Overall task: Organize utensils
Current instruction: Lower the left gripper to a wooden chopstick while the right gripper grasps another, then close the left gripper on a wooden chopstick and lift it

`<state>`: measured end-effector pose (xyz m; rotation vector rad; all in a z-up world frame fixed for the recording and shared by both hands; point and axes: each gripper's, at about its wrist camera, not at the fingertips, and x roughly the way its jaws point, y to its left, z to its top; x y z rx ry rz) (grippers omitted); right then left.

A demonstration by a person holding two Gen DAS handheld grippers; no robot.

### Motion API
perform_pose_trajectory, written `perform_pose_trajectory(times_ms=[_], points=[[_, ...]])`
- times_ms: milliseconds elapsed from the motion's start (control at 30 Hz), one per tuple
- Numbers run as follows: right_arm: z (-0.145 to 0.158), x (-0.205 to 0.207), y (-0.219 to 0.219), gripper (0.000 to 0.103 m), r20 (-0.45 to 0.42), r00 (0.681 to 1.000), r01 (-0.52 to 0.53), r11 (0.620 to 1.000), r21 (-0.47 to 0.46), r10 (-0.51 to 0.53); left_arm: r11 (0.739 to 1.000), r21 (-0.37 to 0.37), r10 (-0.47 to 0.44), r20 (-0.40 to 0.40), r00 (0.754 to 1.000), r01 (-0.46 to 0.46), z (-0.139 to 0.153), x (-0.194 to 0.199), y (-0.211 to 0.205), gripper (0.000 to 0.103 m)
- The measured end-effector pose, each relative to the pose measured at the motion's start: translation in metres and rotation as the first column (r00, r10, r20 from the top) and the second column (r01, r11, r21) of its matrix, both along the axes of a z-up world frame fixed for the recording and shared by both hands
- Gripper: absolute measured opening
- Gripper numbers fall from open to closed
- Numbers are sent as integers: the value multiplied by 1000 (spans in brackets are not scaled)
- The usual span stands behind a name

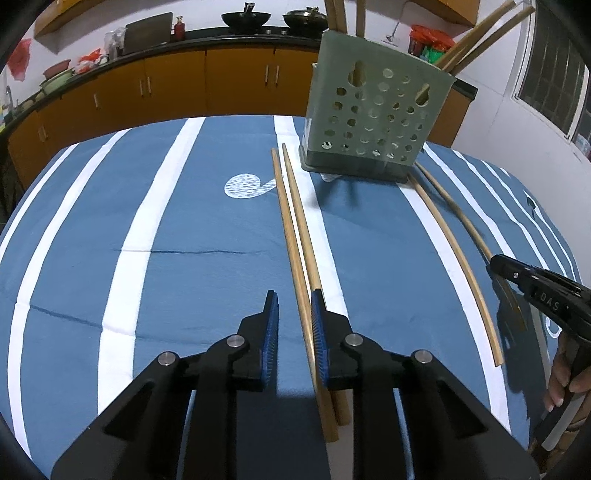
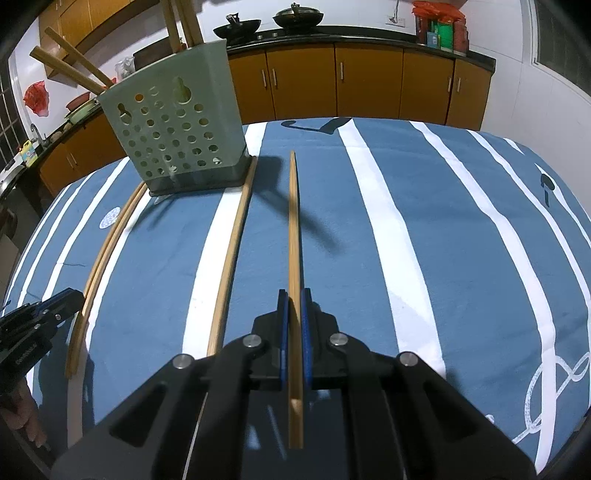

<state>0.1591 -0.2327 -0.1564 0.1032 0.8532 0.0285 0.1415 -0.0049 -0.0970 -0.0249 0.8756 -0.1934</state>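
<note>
A green perforated utensil holder [image 1: 373, 122] [image 2: 173, 133] stands on the blue striped tablecloth [image 1: 184, 240], with several wooden chopsticks [image 2: 70, 70] sticking out of it. My left gripper [image 1: 295, 299] is open low over a pair of chopsticks [image 1: 291, 221]. One stick runs between its blue pads, near the right pad and clear of the left one; the other passes under the right finger. My right gripper [image 2: 294, 295] is shut on a single chopstick [image 2: 293, 221] that points toward the holder and casts a shadow on the cloth. Another chopstick [image 2: 232, 258] lies to its left.
Beyond the table's far edge runs a dark counter over orange cabinets [image 2: 369, 85], with two black woks [image 1: 245, 18] on top. A window [image 1: 554, 85] is on the right wall. A hand [image 1: 565, 380] holds the right gripper's handle at the table's right side.
</note>
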Motion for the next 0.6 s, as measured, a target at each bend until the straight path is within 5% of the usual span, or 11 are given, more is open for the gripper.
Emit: perform_pose_trajectory(times_ms=[600], points=[[-1,2,2,8,4,1000,-8,1000,-9,8,996,40,86,-7,996,-86,0,17,18,8]])
